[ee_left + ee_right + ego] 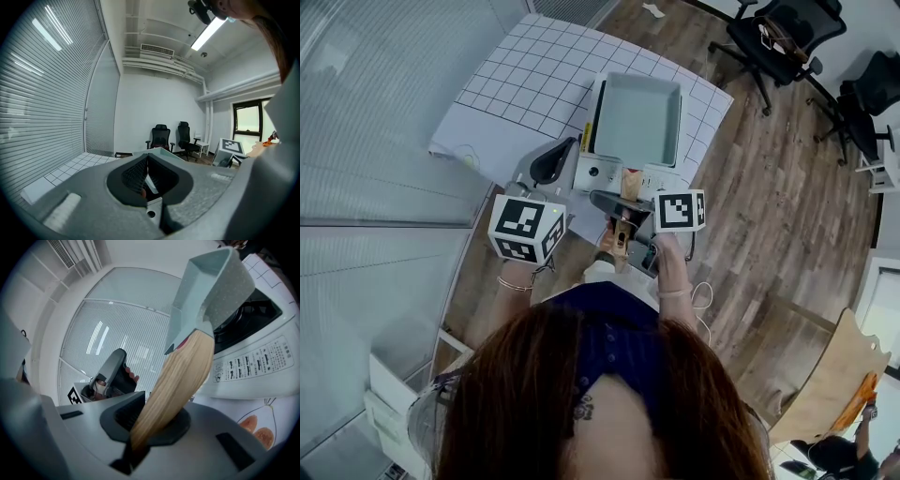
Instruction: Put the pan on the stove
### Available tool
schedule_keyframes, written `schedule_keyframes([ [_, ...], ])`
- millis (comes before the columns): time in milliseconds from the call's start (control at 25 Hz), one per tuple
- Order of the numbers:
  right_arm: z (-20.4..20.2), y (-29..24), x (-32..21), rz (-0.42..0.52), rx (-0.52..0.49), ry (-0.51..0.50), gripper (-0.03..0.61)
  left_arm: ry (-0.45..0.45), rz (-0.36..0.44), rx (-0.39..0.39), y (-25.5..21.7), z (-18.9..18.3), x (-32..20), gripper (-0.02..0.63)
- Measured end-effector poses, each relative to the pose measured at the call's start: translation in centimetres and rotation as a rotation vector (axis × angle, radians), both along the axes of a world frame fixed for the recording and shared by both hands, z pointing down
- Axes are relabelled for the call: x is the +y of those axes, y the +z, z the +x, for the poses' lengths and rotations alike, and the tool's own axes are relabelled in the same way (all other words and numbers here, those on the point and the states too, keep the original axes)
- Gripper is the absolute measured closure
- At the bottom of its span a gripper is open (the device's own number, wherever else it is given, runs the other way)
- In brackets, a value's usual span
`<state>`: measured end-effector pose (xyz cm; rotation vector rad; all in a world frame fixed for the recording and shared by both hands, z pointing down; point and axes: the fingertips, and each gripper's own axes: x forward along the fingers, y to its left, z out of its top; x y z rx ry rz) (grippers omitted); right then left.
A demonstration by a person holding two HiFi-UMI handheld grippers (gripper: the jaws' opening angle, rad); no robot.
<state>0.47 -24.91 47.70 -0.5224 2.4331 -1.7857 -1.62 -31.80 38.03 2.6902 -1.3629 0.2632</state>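
A pale green rectangular pan (637, 117) sits over the white table-top stove (602, 172). I cannot tell whether it rests on the burner. Its wooden handle (629, 184) points toward me. My right gripper (623, 208) is shut on that handle. In the right gripper view the handle (180, 376) runs up from between the jaws to the pan (220, 291), above the stove's control panel (248, 363) and black grate (255, 310). My left gripper (551, 161) hovers left of the stove, shut and holding nothing. Its pads (137, 176) meet in the left gripper view.
The stove stands on a white gridded cloth (534, 75) covering a small table. Black office chairs (783, 37) stand on the wood floor beyond it. A blinds-covered glass wall (366, 141) runs along the left. A wooden board (825, 375) is at lower right.
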Motion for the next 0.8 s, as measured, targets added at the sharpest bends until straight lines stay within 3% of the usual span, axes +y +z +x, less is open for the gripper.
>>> schedule_keyframes([
  [800, 0.9, 2.8, -2.7, -0.029, 0.025, 0.002, 0.538, -0.007, -0.039, -0.017, 1.6, -0.1, -1.5, 0.601],
])
